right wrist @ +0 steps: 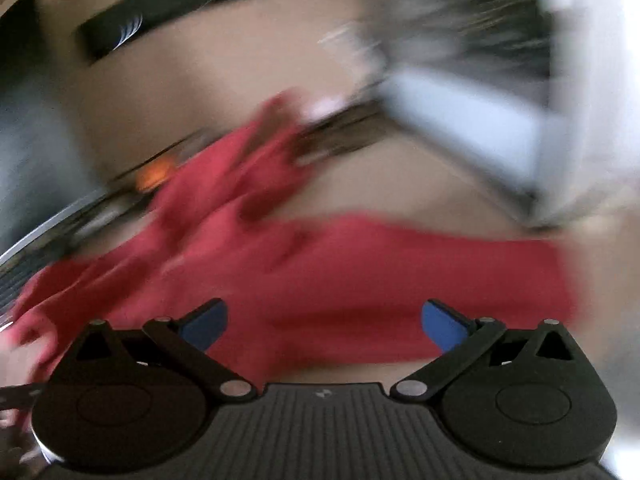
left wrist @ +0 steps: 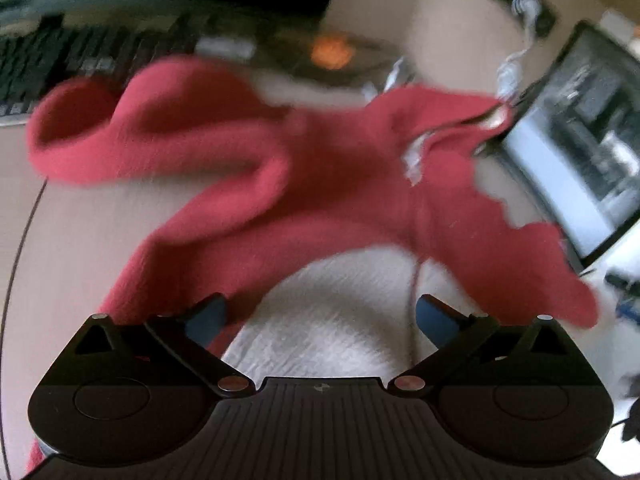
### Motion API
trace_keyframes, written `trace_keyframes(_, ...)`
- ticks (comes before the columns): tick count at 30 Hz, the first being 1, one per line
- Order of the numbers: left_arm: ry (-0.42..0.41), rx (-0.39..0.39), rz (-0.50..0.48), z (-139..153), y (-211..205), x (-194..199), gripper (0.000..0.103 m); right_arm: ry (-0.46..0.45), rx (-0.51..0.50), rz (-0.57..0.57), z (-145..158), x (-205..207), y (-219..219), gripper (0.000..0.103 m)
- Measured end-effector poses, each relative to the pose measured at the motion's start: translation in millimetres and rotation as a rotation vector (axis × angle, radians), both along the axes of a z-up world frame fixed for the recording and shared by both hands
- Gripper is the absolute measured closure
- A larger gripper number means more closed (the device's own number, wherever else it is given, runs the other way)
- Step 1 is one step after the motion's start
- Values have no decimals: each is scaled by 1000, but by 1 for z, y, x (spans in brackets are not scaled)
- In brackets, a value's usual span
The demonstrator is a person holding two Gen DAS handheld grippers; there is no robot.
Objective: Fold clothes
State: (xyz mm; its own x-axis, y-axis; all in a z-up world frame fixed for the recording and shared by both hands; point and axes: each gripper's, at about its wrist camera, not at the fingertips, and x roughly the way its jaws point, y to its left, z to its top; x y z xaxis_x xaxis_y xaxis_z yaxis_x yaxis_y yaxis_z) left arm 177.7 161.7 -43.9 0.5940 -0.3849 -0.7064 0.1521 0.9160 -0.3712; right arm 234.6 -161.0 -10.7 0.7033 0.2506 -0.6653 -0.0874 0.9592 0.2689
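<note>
A red fleece garment (left wrist: pixel 320 168) lies spread and rumpled on the beige table, with a sleeve looped at the left and a zipper showing near its right side. Part of it drapes over a white cloth (left wrist: pixel 336 320) right in front of my left gripper (left wrist: pixel 322 318), which is open with nothing between its blue-padded fingers. In the blurred right wrist view the same red garment (right wrist: pixel 360 280) stretches across the middle. My right gripper (right wrist: pixel 324 326) hovers over its near edge, open and holding nothing.
A black keyboard (left wrist: pixel 60 60) lies at the back left. An open laptop (left wrist: pixel 580 152) stands at the right, touching the garment's collar; the blurred laptop (right wrist: pixel 480 128) also shows in the right wrist view. An orange object (left wrist: pixel 330 52) sits behind the garment. A dark cable (left wrist: pixel 20 248) curves along the left.
</note>
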Motion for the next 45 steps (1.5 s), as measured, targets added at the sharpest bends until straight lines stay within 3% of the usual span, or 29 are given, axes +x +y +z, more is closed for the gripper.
trace_keyframes(2,-15,9,14,-3,-3,-4,0,65,47,77,-19,28,28,0)
trace_keyframes(4,-20,21,36,-3,-7,-8,0,142,21,134,-40,54,52,0)
trace_keyframes(6,-5,7,82,-1,-9,-9,0,123,-121,199,-47,78,73,0)
trace_keyframes(9,31,-49,162,0,-17,-13,0,137,-233,300,-54,118,81,0)
trace_keyframes(15,103,-189,188,-1,-67,-29,0,48,-298,402,-59,187,71,0)
trace_keyframes(18,100,-200,127,-2,-101,-33,0,61,-289,457,-57,189,67,0)
trace_keyframes(20,77,-137,103,0,-116,-32,0,80,-282,492,-56,187,63,0)
trace_keyframes(24,32,-154,128,15,-98,-12,0,117,-268,560,-52,184,55,0)
trace_keyframes(27,-11,-177,156,29,-79,4,0,56,-244,542,-34,153,30,0)
trace_keyframes(30,-33,-133,180,36,-55,32,0,-40,-280,478,-18,98,1,0)
trace_keyframes(34,71,-78,198,12,-15,73,0,-99,-294,362,-6,20,-26,0)
trace_keyframes(37,33,51,294,12,12,82,0,-67,-227,232,-7,-29,-58,0)
trace_keyframes(39,-2,130,348,23,25,79,0,-26,-238,170,-15,-55,-71,0)
trace_keyframes(42,-46,76,257,46,27,57,0,-26,-278,172,-25,-99,-80,0)
trace_keyframes(45,-104,97,23,65,-8,18,0,-45,-292,246,-31,-128,-71,0)
